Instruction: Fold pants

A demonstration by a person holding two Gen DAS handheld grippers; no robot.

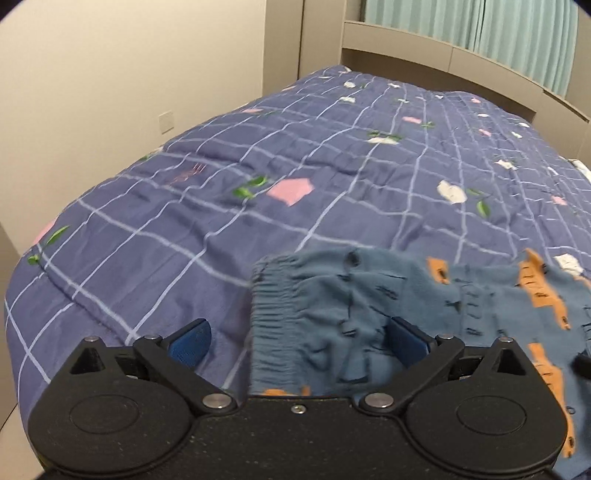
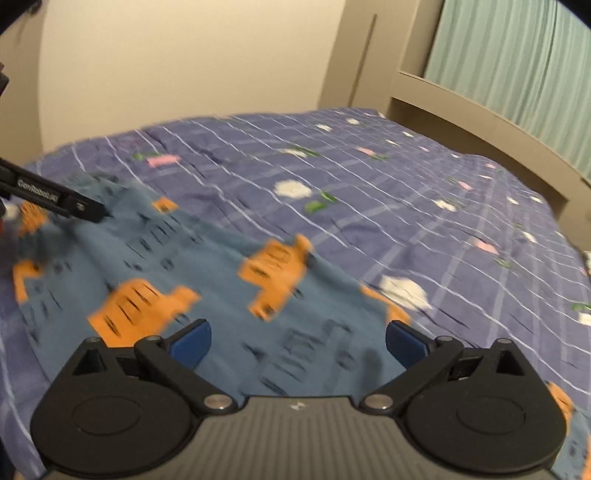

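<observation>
Nearest in both wrist views, the left gripper (image 1: 297, 341) and the right gripper (image 2: 298, 341) stand with jaws spread wide, pads pressing nothing, the blue pants (image 2: 207, 266) with orange cat print lying under and between the fingers. The pants rest flat on the near part of the bed, their gathered elastic waistband (image 1: 269, 314) just ahead of the left gripper and the cloth running off toward the right. Beyond them the purple checked bedspread (image 1: 258, 166) with pink and white flowers stretches to the beige headboard (image 1: 424, 55), with a cream wall (image 1: 110, 74) on the left and green curtains (image 1: 480, 26) behind.
</observation>
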